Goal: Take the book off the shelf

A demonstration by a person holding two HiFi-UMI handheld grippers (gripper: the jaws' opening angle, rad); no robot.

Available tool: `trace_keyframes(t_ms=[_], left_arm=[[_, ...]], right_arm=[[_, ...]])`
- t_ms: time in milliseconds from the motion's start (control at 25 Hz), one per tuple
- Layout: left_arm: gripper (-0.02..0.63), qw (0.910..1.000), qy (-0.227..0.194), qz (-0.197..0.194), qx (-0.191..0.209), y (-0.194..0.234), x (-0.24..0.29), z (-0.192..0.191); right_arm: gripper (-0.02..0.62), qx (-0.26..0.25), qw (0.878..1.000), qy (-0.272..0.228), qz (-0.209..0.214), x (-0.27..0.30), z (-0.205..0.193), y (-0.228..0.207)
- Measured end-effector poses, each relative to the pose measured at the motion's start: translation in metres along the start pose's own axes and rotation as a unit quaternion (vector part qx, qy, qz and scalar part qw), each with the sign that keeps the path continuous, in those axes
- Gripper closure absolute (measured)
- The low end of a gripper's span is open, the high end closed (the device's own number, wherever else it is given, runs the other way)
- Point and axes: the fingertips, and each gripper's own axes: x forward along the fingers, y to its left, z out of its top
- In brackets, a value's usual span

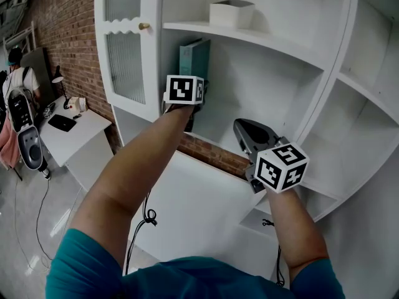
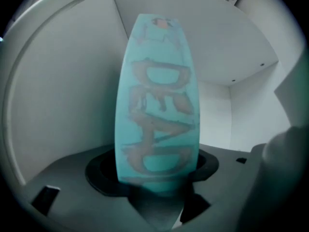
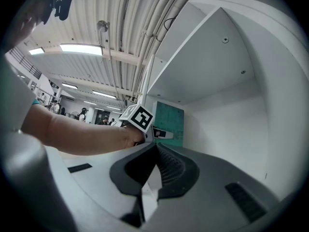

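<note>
The left gripper (image 2: 157,193) has closed on the spine of the book (image 2: 157,105), upright by the left wall of the shelf (image 1: 219,128), the right gripper (image 3: 155,150) idle, closed and empty, so next comes a straight pull outward.

A workshop-like hall dressed as a home corner. Left of the white shelf unit (image 1: 249,39) stands a bare brick wall (image 1: 68,30) and a worktop (image 1: 87,126) with a desk lamp (image 1: 60,83). Above the unit is a corrugated ceiling (image 3: 91,18) with strip lights (image 3: 79,48) and pipes (image 3: 145,28).
</note>
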Motion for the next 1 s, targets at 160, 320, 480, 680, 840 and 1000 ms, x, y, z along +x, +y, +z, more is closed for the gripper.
trace_keyframes(t_ms=[160,320,480,680,840,1000], left_arm=[[0.297,0.9999,0.004,0.012,-0.002,0.003,0.005,0.0],[0.443,0.9998,0.001,0.022,0.001,0.009,0.005,0.0],[0.443,0.9999,0.002,0.014,-0.003,0.009,-0.002,-0.001],[0.442,0.9998,-0.012,-0.005,0.013,-0.002,-0.028,0.008],[0.442,0.9987,-0.027,-0.033,0.026,-0.019,-0.061,0.011],[0.442,0.9973,-0.04,-0.05,0.037,-0.028,-0.096,0.009]], right_arm=[[0.574,0.0,1.0,0.001,-0.002,0.0,-0.001,-0.002],[0.574,-0.001,1.0,0.005,-0.009,-0.002,-0.003,-0.005],[0.574,-0.003,1.0,0.009,-0.014,-0.003,-0.002,-0.009],[0.574,-0.006,1.0,0.01,-0.015,-0.006,0.0,-0.007],[0.574,-0.009,1.0,0.007,-0.009,-0.01,0.004,0.002],[0.574,-0.011,1.0,0.001,0.002,-0.015,0.01,0.015]])
